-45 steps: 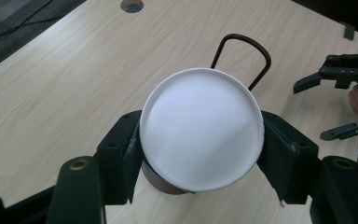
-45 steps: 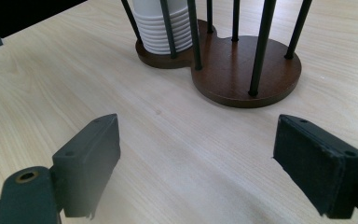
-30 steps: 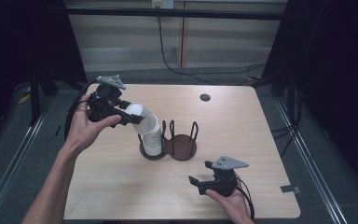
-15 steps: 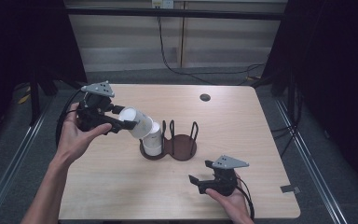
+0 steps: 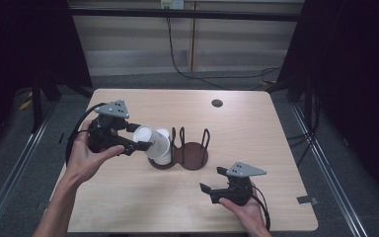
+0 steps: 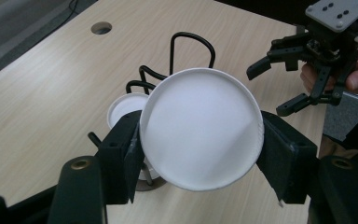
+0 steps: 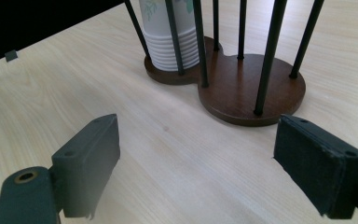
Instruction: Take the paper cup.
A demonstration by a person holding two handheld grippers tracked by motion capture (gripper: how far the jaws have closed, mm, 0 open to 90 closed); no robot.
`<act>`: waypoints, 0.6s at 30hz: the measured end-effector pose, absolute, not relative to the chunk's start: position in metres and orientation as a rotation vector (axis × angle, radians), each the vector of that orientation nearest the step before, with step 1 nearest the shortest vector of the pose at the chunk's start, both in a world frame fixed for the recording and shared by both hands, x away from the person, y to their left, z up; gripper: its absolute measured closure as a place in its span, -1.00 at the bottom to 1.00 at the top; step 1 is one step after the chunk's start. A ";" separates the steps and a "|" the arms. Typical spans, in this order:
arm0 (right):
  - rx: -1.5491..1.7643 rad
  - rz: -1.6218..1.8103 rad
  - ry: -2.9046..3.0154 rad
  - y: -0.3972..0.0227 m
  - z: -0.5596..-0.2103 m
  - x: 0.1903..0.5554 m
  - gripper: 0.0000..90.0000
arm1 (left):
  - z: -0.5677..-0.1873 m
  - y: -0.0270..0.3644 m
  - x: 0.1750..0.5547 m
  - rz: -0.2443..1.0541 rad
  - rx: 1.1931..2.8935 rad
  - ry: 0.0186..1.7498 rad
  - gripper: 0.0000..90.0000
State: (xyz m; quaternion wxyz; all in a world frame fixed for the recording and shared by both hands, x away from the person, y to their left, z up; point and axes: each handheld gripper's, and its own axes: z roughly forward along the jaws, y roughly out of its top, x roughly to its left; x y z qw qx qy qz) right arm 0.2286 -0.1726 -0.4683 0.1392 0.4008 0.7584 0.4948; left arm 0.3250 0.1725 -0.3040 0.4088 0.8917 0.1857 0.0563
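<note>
cup stack [image 5: 164,148] in holder [image 5: 191,154] left side, table [image 5: 276,133] mid

A light wooden table [image 5: 256,133] carries a dark brown cup holder [image 5: 190,155] near its centre; white cups [image 7: 172,44] are stacked in its nine-o'clock ring. A round cable hole [image 5: 217,103] sits toward one o'clock, near the far edge.

The high view looks forward and down on the whole table [image 5: 256,128]. Each gripper view looks close along its own jaws. All three share the cup holder [image 5: 192,154] [image 6: 186,42] [image 7: 242,88].
</note>
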 end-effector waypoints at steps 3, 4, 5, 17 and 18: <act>1.136 1.443 2.197 -0.172 -0.465 0.229 -0.69 | -0.310 0.170 0.323 0.119 2.247 0.459 -0.18; 1.130 1.448 2.195 -0.172 -0.463 0.229 -0.69 | -0.312 0.170 0.323 0.117 2.250 0.450 -0.17; 1.128 1.455 2.195 -0.171 -0.462 0.229 -0.69 | -0.314 0.169 0.322 0.101 2.240 0.451 -0.18; 1.043 1.466 2.243 -0.158 -0.449 0.236 -0.69 | -0.340 0.164 0.314 0.035 2.264 0.377 -0.18; 1.037 1.461 2.251 -0.157 -0.447 0.237 -0.69 | -0.342 0.164 0.314 0.025 2.260 0.373 -0.18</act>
